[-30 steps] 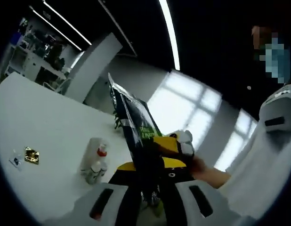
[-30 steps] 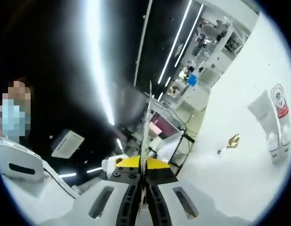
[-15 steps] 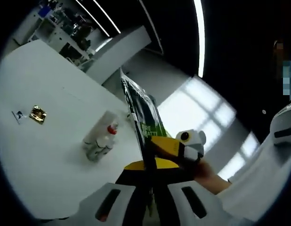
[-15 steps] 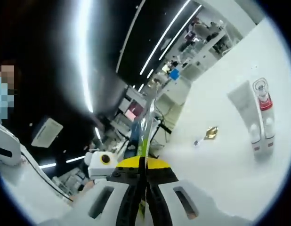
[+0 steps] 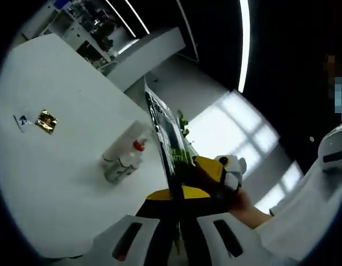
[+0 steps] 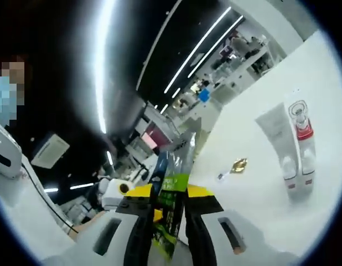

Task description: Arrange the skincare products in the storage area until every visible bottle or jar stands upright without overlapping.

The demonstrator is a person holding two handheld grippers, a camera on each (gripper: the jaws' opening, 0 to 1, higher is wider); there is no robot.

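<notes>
The white table is carrying a clear pack of a white tube and red-collared bottles. Both the left gripper and right gripper are clamping a green-and-black pouch, its lettering unreadable. Since earlier, the right gripper's jaws are standing wider, showing the pouch's face.

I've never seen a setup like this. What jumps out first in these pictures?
A dark packet with green print stands out at centre, pinched between both grippers, left and right. Behind it on the white table sits a small cluster of skincare bottles, one with a red collar, and a little gold sachet lies apart.
</notes>
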